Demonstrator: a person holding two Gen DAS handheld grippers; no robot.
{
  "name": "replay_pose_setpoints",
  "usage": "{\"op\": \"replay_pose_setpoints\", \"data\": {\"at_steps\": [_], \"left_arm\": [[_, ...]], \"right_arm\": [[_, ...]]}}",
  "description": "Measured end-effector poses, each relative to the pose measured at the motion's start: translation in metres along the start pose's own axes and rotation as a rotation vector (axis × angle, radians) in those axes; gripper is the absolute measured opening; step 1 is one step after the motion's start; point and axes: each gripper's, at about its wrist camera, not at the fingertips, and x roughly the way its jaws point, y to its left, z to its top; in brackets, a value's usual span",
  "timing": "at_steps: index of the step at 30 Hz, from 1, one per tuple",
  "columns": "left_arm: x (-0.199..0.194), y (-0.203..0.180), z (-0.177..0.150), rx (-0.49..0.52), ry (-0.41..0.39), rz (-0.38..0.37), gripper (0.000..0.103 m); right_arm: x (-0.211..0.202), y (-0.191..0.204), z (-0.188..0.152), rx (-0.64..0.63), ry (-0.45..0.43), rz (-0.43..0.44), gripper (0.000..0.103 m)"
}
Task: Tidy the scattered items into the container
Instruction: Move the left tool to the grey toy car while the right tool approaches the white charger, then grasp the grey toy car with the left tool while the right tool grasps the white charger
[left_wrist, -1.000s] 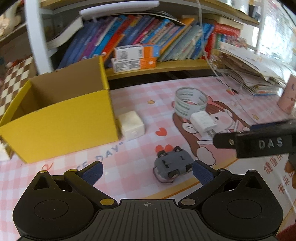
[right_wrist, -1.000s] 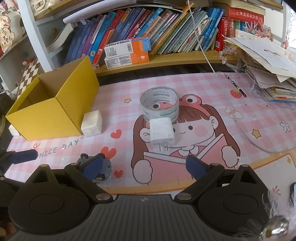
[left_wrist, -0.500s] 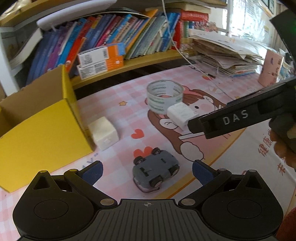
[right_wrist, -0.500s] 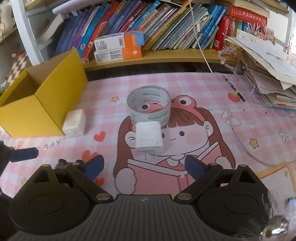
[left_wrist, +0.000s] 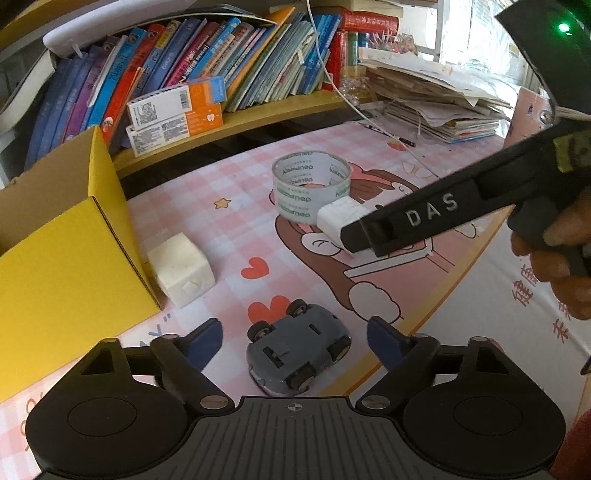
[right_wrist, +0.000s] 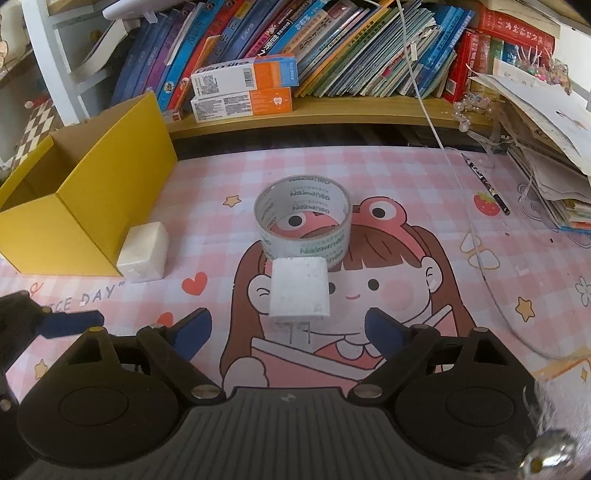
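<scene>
A yellow cardboard box (left_wrist: 66, 266) stands open at the left, also in the right wrist view (right_wrist: 85, 206). A grey toy car (left_wrist: 299, 350) lies upside down between the fingers of my open left gripper (left_wrist: 293, 338). A white charger plug (right_wrist: 299, 288) lies just ahead of my open right gripper (right_wrist: 286, 328), its prongs toward me; it also shows in the left wrist view (left_wrist: 340, 218). A clear tape roll (right_wrist: 303, 225) stands behind the plug. A white cube (left_wrist: 181, 269) rests against the box.
A bookshelf (right_wrist: 295, 110) with books and two toothpaste boxes (right_wrist: 243, 88) runs along the back. Stacked papers (right_wrist: 546, 158) and a pencil (right_wrist: 484, 184) lie at the right. A white cable (right_wrist: 465, 206) trails over the pink mat.
Both grippers moved forward. The left closed in on the toy car, which now sits between its fingers. The right came close to the white plug.
</scene>
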Motion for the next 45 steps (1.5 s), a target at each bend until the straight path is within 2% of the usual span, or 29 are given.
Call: {"op": "replay_pose_setpoints", "data": {"at_steps": [6,12,16,21,28,35,39,45], "left_arm": [[0.004,0.005,-0.001,-0.031,0.016,-0.033,0.06],[0.009,0.002,0.0,-0.006,0.018,-0.035,0.06],[0.016,0.003,-0.003,-0.004,0.05,-0.028,0.06],[0.016,0.006,-0.004,-0.011,0.04,-0.038,0.057],[0.007,0.016,-0.003,-0.083,0.017,-0.034,0.056],[-0.015,0.023,-0.006,-0.13,-0.019,-0.02,0.056],[-0.023,0.024,-0.009,-0.152,-0.025,-0.011,0.056],[-0.031,0.023,-0.005,-0.141,-0.03,-0.004,0.056]], "right_arm": [[0.008,-0.001,0.0,0.011,0.013,-0.008,0.091],[0.013,-0.002,0.0,0.008,0.021,-0.011,0.091],[0.017,0.0,0.001,-0.005,0.024,-0.012,0.091],[0.025,0.003,0.003,-0.029,0.024,-0.02,0.091],[0.035,0.007,0.011,-0.066,0.009,-0.036,0.091],[0.046,0.009,0.012,-0.091,0.013,-0.072,0.079],[0.052,0.009,0.013,-0.109,0.025,-0.083,0.068],[0.061,0.007,0.015,-0.119,0.048,-0.077,0.056]]}}
